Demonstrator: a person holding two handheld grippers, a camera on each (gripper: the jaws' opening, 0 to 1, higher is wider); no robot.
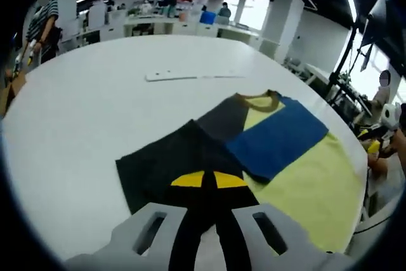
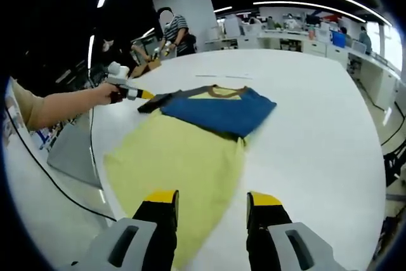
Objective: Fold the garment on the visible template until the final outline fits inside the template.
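My left gripper (image 2: 147, 94) is pinching the dark sleeve (image 1: 171, 157), right gripper (image 2: 208, 202) open and empty; shirt (image 2: 184, 150) one blue sleeve (image 2: 222, 113) folded in, body fold left

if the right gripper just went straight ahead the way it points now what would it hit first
Most likely the pale yellow body of the garment: the open right gripper has the yellow cloth's near edge between its jaws. Further along that line lies the blue sleeve. How high it hangs above the white table is unclear.
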